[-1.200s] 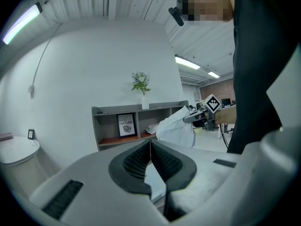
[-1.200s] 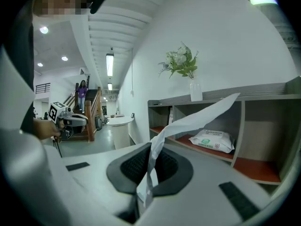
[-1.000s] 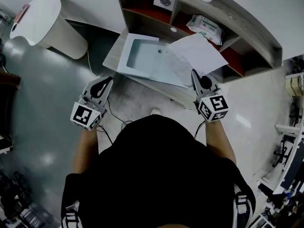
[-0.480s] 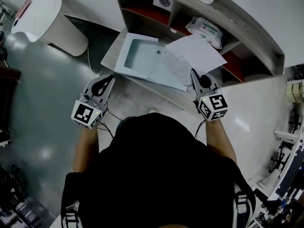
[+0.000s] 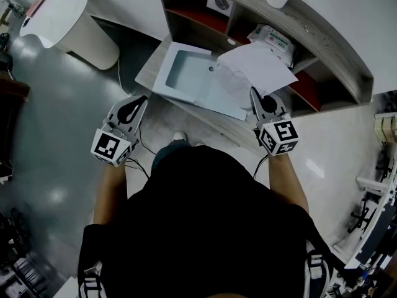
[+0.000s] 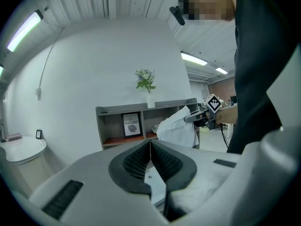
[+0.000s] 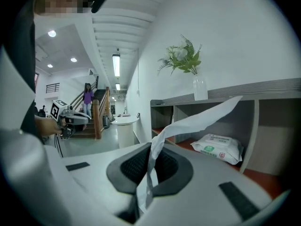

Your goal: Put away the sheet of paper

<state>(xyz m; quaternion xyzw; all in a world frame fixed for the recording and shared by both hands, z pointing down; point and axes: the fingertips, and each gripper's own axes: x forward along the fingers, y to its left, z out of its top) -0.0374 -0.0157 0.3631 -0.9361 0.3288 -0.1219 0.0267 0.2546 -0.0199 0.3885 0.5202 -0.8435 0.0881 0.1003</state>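
The thin white sheet of paper (image 5: 259, 67) is hanging in the air over the grey counter (image 5: 147, 74), near the grey wooden shelf (image 5: 329, 31). My right hand-held gripper (image 5: 253, 95) is pinching its edge tight. My left hand-held gripper (image 5: 141, 103) is squeezing shut on nothing. I think the picking up is done, but the putting away is not.

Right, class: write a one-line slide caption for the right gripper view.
Right gripper, jaws shut on the sheet of paper, facing a shelf with a wipes pack.
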